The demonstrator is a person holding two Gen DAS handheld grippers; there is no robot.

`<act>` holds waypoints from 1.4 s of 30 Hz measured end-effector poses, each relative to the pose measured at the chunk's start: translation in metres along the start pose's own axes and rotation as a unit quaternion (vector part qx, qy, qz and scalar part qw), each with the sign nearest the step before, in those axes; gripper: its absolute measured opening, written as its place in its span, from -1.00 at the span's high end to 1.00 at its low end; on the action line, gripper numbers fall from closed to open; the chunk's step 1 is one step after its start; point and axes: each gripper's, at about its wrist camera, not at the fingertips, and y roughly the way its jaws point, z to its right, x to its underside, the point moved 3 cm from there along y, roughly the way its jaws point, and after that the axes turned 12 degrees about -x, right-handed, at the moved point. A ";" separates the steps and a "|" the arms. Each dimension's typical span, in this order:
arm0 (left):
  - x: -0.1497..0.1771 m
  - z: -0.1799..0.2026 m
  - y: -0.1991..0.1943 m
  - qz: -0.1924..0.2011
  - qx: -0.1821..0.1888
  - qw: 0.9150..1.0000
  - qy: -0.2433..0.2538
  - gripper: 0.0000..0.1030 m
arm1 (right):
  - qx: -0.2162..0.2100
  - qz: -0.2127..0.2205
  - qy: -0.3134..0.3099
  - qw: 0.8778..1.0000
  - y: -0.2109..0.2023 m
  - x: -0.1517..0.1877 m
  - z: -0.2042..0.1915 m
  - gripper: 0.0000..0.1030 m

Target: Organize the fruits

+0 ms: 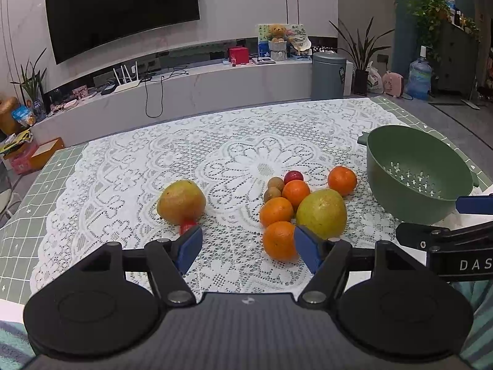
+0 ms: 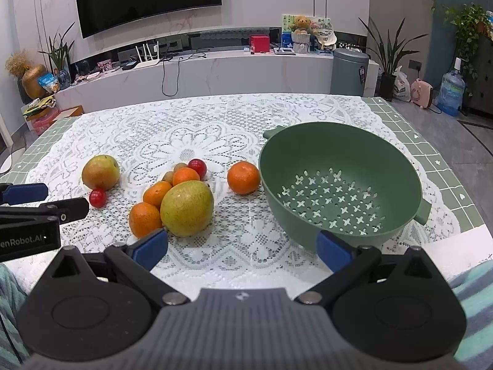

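I hold a gripper in each hand above a table, both tilted down toward scattered fruit. My left gripper [image 1: 248, 248] has its blue pads spread wide with nothing between them; bare lace shows in the gap. My right gripper [image 2: 243, 248] is also spread and empty, its right pad just in front of the green colander [image 2: 400, 166].

A cluster of fruit lies ahead of my left gripper: a large yellow-green mango [image 1: 322, 214], three oranges [image 1: 279, 240] touching it, two small brown fruits [image 1: 274, 188] and a red cherry tomato [image 1: 293, 176] behind. A fourth orange [image 2: 243, 177] sits apart, between the cluster and the colander. To the left, well apart from the cluster, a second mango [image 1: 181, 202] rests with another cherry tomato [image 2: 97, 198] touching its near side; my left pad partly hides that tomato.

The colander stands upright and holds no fruit; its perforated bottom shows.

A white lace cloth [image 1: 138, 166] covers the table over a green checked mat. Beyond it are a low white cabinet [image 2: 215, 71], a wall-mounted television [image 1: 123, 9], potted plants and a grey bin [image 2: 349, 71].
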 end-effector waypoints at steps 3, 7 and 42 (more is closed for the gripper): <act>0.000 0.000 0.000 0.000 0.000 1.000 0.000 -0.56 | 0.000 -0.001 0.002 1.000 0.001 0.000 0.001 -0.92; 0.000 0.000 0.000 -0.001 -0.001 1.000 0.000 -0.56 | 0.000 -0.003 0.003 1.000 0.002 0.001 0.001 -0.92; 0.004 -0.002 -0.001 -0.009 0.003 1.000 -0.002 -0.56 | 0.001 -0.012 0.012 1.000 0.003 0.004 0.003 -0.92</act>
